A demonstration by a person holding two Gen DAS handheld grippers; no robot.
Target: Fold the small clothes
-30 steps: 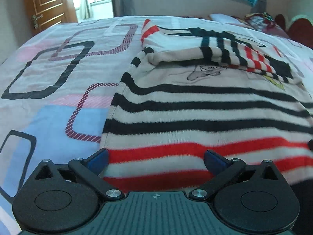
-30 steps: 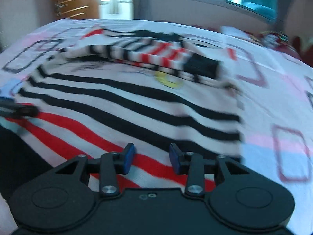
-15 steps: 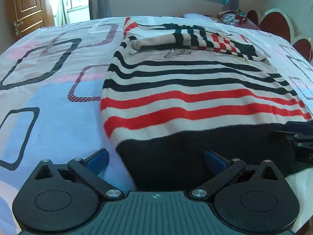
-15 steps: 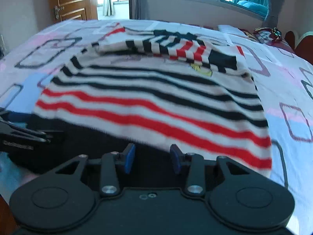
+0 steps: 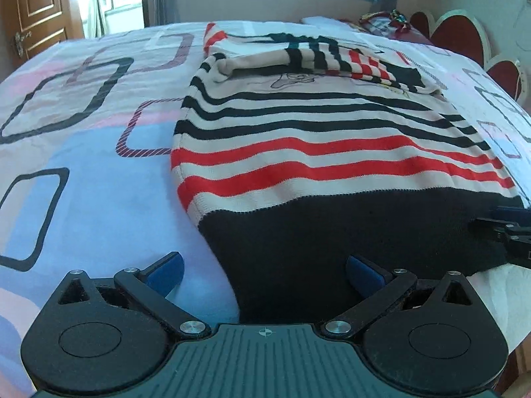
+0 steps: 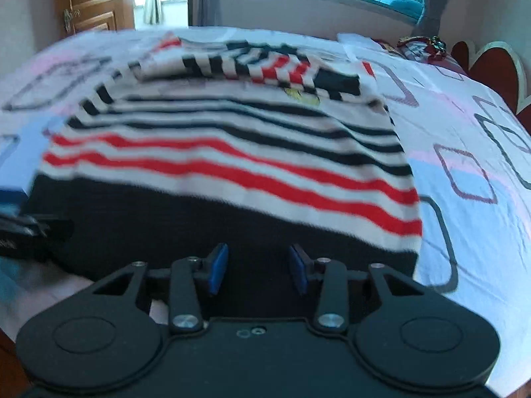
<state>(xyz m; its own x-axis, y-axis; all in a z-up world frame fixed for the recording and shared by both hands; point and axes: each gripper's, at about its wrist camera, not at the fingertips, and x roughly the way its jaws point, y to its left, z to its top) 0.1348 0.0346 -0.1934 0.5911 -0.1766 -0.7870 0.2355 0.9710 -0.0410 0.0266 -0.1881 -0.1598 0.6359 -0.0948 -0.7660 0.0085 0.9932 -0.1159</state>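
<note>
Your left claw (image 5: 264, 273) stands wide and empty at lower frame, straddling the black hem's left corner of the cream knit sweater with black and red stripes (image 5: 318, 152). Your right claw (image 6: 257, 267) sits narrower, empty, over the hem; the sweater fills mid-frame on the patterned bed sheet (image 5: 86, 179).

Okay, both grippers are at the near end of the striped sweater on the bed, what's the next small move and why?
Probably ease both grippers down onto the sweater's black hem and close on it, one near each corner. The left gripper stands wide open and the right gripper partly open, neither holding cloth, while a sleeve is already folded across the far end, so the near hem looks like the next part to lift and fold.
</note>
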